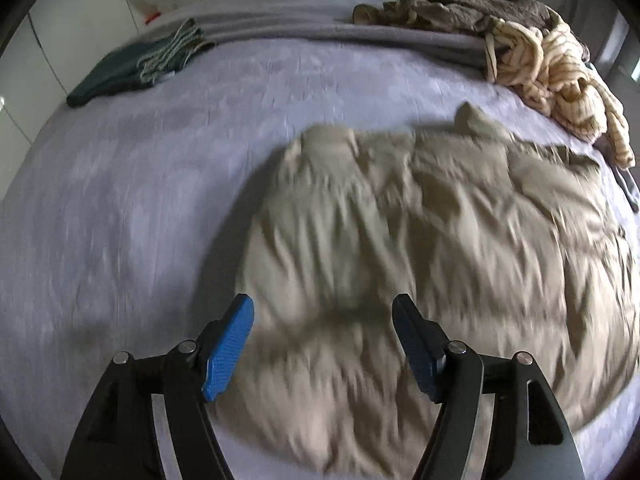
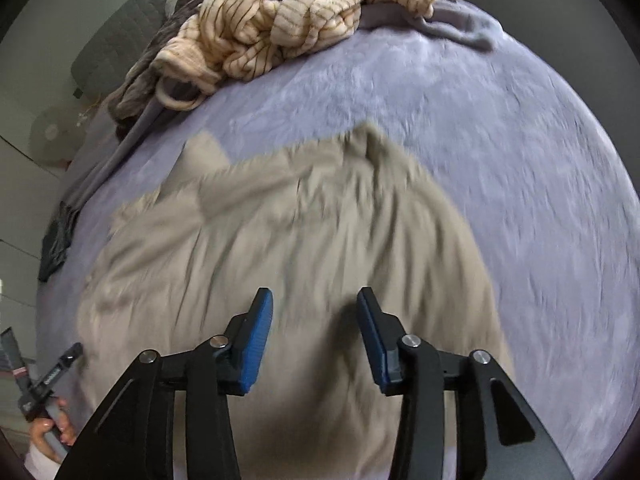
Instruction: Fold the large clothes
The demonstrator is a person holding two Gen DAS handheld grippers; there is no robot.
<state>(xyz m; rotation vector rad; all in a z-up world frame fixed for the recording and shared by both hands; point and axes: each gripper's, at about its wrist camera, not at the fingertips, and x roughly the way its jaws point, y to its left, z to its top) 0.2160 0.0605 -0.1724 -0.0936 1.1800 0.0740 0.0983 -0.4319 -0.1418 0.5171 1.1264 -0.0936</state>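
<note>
I see both grippers, left (image 1: 322,346) and right (image 2: 314,338), unclenched, empty, above the garment (image 1: 420,248); its long axis runs left-right.

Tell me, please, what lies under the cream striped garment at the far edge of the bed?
A brown garment and a folded grey blanket show beneath the cream striped garment. Anything deeper is covered.

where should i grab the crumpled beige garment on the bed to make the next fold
Probably by the two far corners. The crumpled beige garment lies spread flat on the lilac bedspread, and those corners stick out clear of the body. Both the left gripper and the right gripper hang open above it, so come down from above, one per corner.
</note>
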